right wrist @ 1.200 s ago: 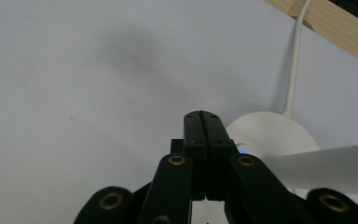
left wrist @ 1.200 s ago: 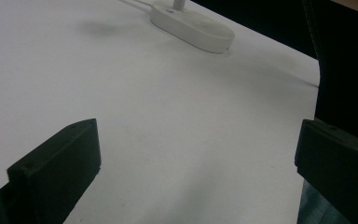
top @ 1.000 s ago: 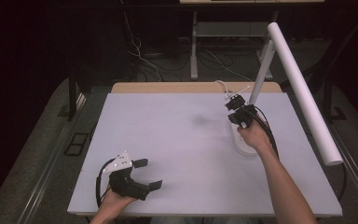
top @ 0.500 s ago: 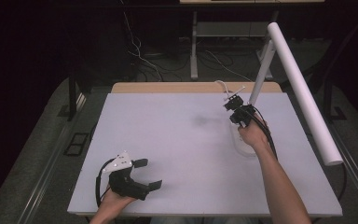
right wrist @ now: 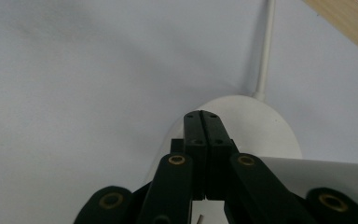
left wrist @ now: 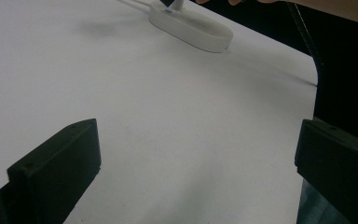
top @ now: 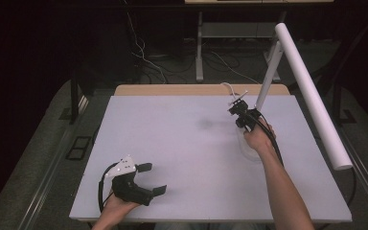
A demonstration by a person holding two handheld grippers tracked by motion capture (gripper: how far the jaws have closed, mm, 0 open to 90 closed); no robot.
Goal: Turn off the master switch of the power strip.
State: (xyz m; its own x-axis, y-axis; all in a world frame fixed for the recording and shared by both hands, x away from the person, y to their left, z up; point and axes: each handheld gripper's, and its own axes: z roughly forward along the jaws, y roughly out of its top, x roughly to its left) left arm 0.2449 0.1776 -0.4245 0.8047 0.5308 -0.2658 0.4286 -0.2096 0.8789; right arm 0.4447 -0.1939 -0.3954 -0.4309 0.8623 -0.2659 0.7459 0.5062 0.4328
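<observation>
Lamp stands at the far right of the counter; the right tool, jaws clenched on nothing, hovers above its base, probably seeking a switch. The left tool rests released.

— Surroundings?
— Dark room, unlit beyond the bench, whose top is pale and matte with a wooden strip along its far edge.
— Floor?
— Grey carpet, cables strewn behind the bench.
— Other furniture?
— A second table's grey metal legs stand at the back, its light top just entering the high view.
</observation>
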